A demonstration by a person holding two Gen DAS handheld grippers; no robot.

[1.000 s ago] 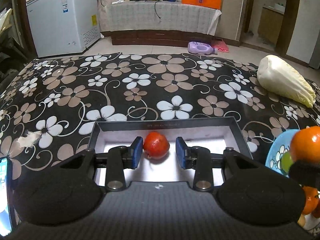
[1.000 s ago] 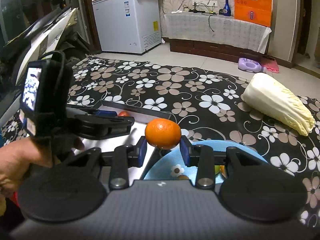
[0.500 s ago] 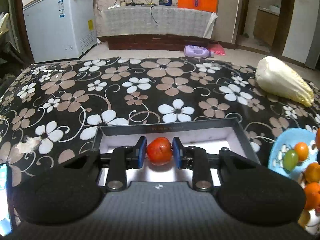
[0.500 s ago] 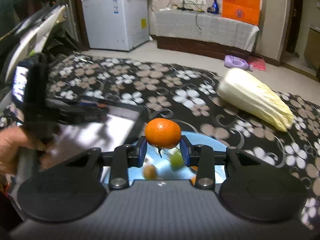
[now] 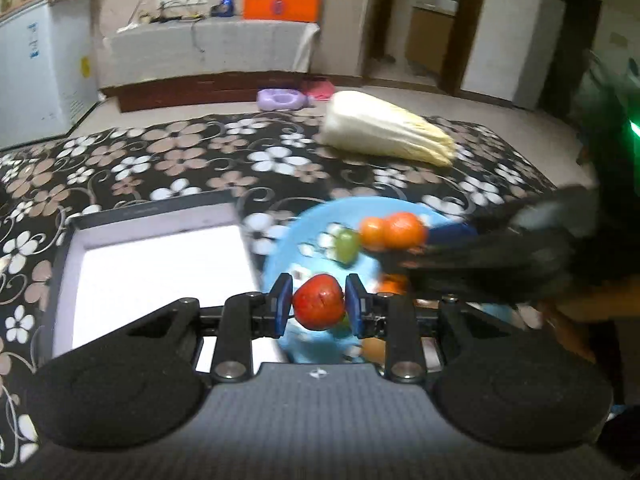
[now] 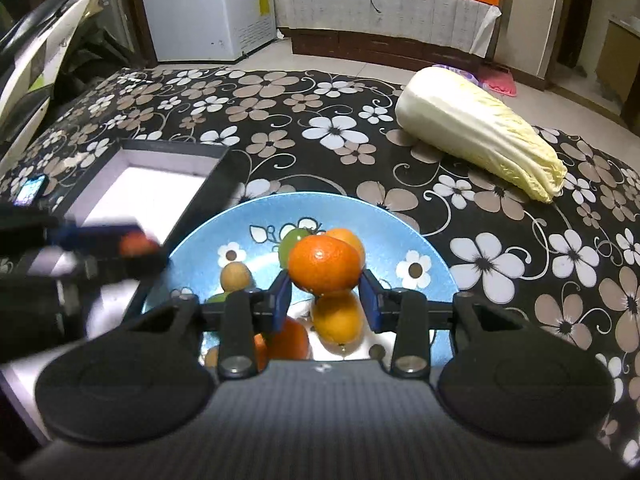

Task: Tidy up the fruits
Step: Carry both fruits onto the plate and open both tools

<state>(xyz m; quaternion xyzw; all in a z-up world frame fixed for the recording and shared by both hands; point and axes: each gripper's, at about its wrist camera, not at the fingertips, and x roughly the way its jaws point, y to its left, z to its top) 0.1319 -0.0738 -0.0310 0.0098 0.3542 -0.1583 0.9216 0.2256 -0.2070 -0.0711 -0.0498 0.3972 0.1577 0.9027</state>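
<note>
My left gripper (image 5: 319, 306) is shut on a red fruit (image 5: 319, 301) and holds it above the near edge of the blue flowered plate (image 5: 280, 256). My right gripper (image 6: 325, 300) is shut on an orange (image 6: 324, 265) above the same plate (image 6: 400, 236). On the plate lie several fruits: a green one (image 6: 291, 242), oranges (image 6: 338, 322) and a small brown one (image 6: 235, 276). The left gripper shows blurred in the right wrist view (image 6: 132, 246). The dark box with a white inside (image 5: 160, 256) lies left of the plate, with nothing in it.
A napa cabbage (image 6: 476, 132) lies on the flowered cloth (image 6: 280, 120) at the far right. A white freezer (image 6: 208, 8) and a covered bench (image 6: 384, 4) stand on the floor beyond.
My left gripper shut on the red fruit in the box, lifted it out and carried it right over the plate. My right gripper moved with the orange over the plate.
</note>
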